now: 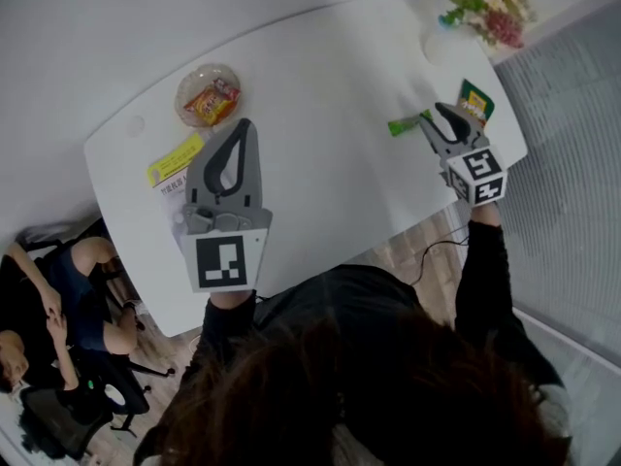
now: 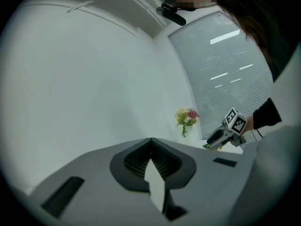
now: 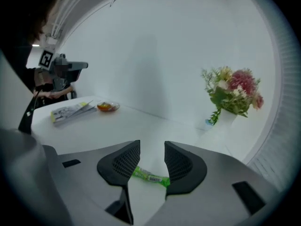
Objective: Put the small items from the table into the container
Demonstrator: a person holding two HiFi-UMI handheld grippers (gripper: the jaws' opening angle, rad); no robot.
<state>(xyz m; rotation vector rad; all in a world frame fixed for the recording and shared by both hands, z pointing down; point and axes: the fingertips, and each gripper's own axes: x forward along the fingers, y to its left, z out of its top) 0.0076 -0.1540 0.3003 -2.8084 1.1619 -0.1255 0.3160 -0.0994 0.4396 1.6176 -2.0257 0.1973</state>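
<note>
Partly behind right tool: green packet.

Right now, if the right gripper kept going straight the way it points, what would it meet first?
Most likely the green stick packet lying on the white table. It shows between the open jaws of the right gripper, though depth is unclear.

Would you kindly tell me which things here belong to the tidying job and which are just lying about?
Job: clear bowl, with an orange packet in it; green stick packet, by the tips of the open right gripper; green pouch.
Lying about: yellow leaflet; vase of flowers.
</note>
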